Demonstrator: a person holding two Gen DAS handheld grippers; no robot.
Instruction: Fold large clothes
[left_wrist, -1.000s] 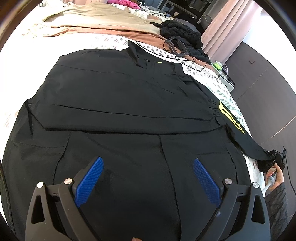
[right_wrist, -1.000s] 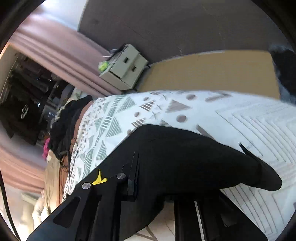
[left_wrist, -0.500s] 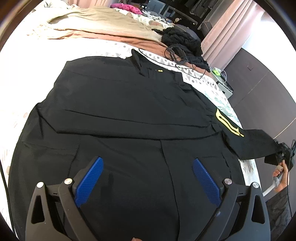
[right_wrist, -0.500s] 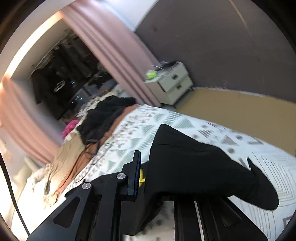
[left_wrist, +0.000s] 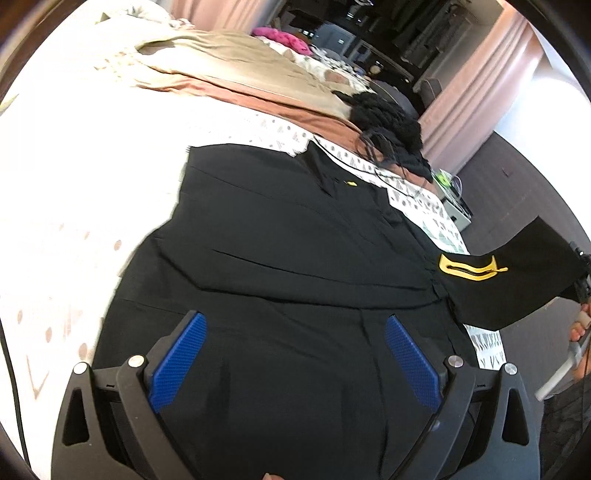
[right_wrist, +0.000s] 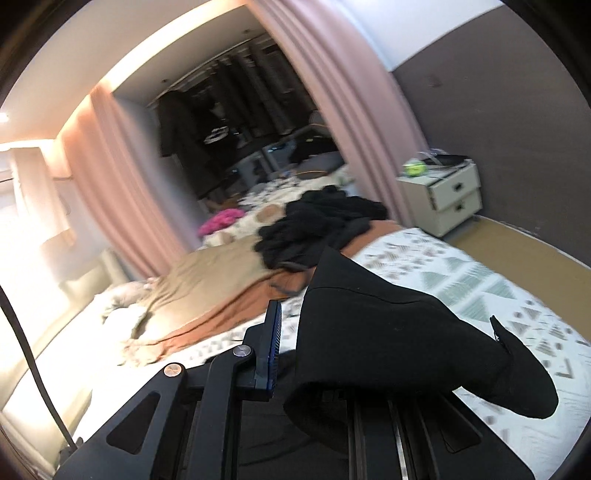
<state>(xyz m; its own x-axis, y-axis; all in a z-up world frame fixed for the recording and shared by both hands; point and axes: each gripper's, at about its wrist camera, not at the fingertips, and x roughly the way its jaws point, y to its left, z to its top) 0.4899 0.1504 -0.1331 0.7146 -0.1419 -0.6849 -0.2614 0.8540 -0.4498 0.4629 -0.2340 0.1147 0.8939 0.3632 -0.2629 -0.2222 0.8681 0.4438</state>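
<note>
a large black long-sleeved jacket with yellow pocket trim (left_wrist: 295, 258) is laid flat on the patterned white bedspread (left_wrist: 74, 221), its left sleeve already folded across the chest, presumably so the body can be narrowed before folding. the right sleeve's cuff end (right_wrist: 388, 350) is held clear of the bed, clamped between the nearly closed jaws of the right gripper (right_wrist: 291, 354), judged to be for carrying it inward over the body. the left gripper (left_wrist: 295, 354) is held over the hem with blue pads (left_wrist: 177, 354) wide apart and nothing gripped, apparently in readiness.
</note>
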